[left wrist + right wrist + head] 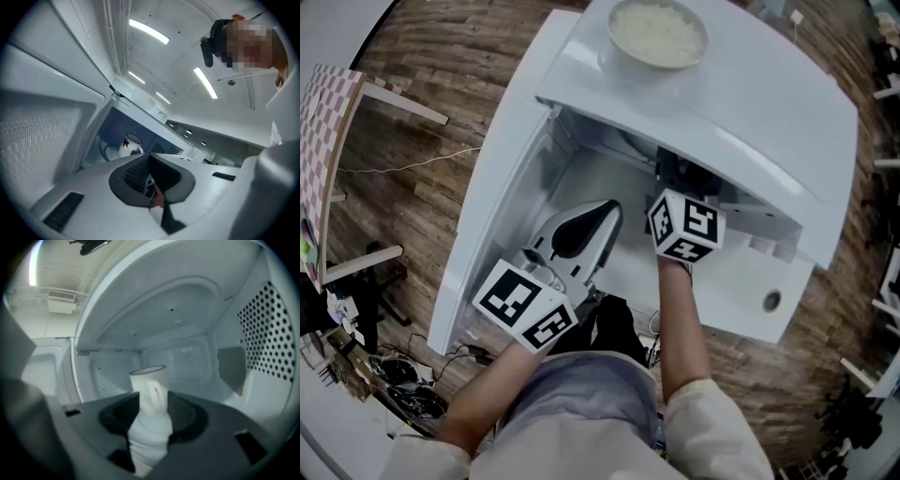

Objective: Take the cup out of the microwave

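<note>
Two grippers to keep track of: our left gripper point(598, 217) hangs nearest us by the open door point(487, 253), jaws pressed together on nothing. Our right gripper point(152, 423) is inside the microwave point(722, 122), jaws spread wide either side of the cup point(150, 385), which stands upright in there. If we squeeze off-centre or drag it out tilted, we reckon it tips or clips the frame.

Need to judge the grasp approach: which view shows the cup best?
The right gripper view: the cup stands close and centred. The left gripper view shows it small, through the doorway. The head view misses it: the top of the microwave covers it.
</note>
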A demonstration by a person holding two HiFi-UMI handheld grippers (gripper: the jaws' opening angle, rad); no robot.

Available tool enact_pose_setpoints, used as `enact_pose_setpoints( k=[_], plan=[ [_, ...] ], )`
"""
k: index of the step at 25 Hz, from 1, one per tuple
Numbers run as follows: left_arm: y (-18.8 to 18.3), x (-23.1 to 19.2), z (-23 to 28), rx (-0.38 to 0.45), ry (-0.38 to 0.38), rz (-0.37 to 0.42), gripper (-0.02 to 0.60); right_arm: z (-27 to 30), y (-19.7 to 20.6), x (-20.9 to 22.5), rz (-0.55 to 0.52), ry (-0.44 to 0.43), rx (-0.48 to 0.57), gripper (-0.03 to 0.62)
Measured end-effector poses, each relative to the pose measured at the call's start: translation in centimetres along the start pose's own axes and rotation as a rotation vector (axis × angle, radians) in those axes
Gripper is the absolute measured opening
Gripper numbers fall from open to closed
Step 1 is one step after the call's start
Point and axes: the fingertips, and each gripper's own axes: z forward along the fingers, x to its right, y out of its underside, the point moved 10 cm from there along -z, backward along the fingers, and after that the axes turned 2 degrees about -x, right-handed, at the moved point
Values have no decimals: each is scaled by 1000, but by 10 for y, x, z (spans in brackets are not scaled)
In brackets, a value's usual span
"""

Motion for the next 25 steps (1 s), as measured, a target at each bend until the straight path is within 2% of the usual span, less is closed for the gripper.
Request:
enact_pose_setpoints(
  k=[11,15,17,25],
  plan=[
    [1,-13,1,-7,-15,-19,11,7,1,-3,-50,-3,11,172],
    [1,-12,0,-1,-19,-19,11,7,2,-3,-65,5,8,145],
    [0,-14,-2,7,-29,-17,11,7,2,-3,-71,8,5,109],
    [1,-19,-10,10,-50,-21,11,7,2,-5,-111,22,0,92]
  ],
)
